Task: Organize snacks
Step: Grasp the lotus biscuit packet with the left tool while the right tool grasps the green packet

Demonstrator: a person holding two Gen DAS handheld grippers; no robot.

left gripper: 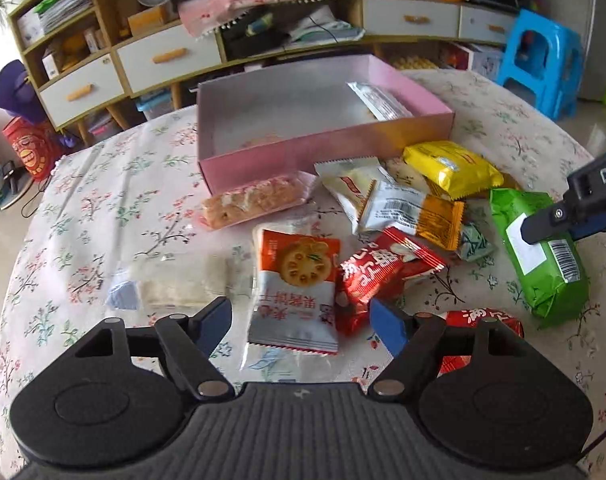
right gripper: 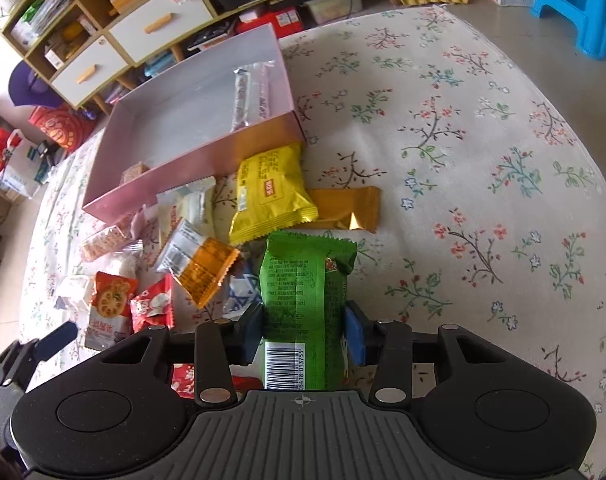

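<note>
Currently: right gripper (right gripper: 305, 330) clamps green pkt (right gripper: 303, 292) for boxing; left gripper (left gripper: 299, 320) wide, straddling biscuit pkt (left gripper: 297, 292); pink box (left gripper: 327, 152) nearly bare.

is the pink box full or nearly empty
Nearly empty: the pink box shows mostly bare floor, with one silver packet inside and another snack in a corner.

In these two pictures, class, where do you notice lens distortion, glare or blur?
Left wrist view: fisheye bends the cabinet into a curve; daylight washes out the far left edge. Right wrist view: the tablecloth bulges outward, the pink box wall shows a soft sheen, and the green packet stays sharp.
</note>
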